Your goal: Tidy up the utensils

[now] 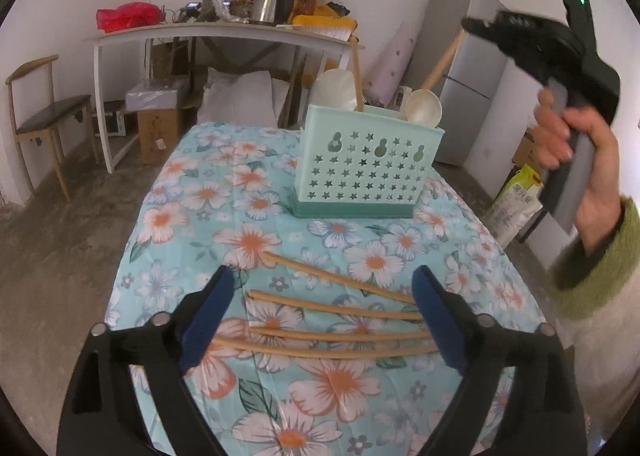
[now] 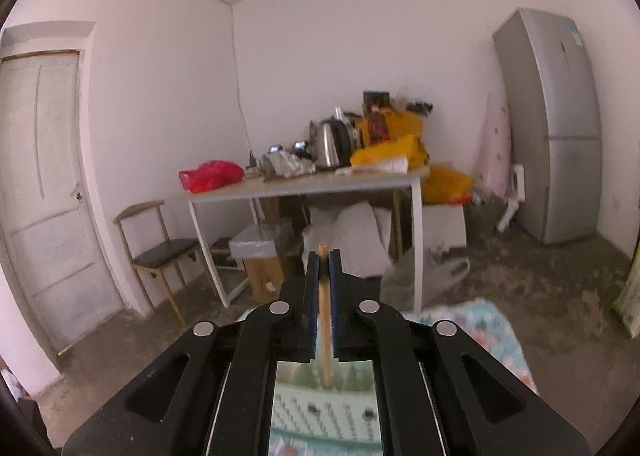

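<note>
Several wooden chopsticks [image 1: 332, 320] lie side by side on the floral tablecloth [image 1: 224, 191]. My left gripper [image 1: 324, 316] is open, its blue fingers on either side of them, just above the cloth. A mint-green perforated utensil holder [image 1: 366, 167] stands behind, holding two white ladles with wooden handles [image 1: 423, 107]. My right gripper [image 2: 324, 280] is shut on a wooden chopstick [image 2: 325, 320] and holds it upright above the holder [image 2: 324, 412]. In the left wrist view the right gripper's body [image 1: 560, 51] is raised at upper right, held by a hand.
A white side table [image 1: 224, 33] with a kettle, a red bag and clutter stands at the far wall. A chair [image 1: 40, 123] is at left, a grey fridge [image 1: 468, 67] at right. Boxes and bags lie on the floor.
</note>
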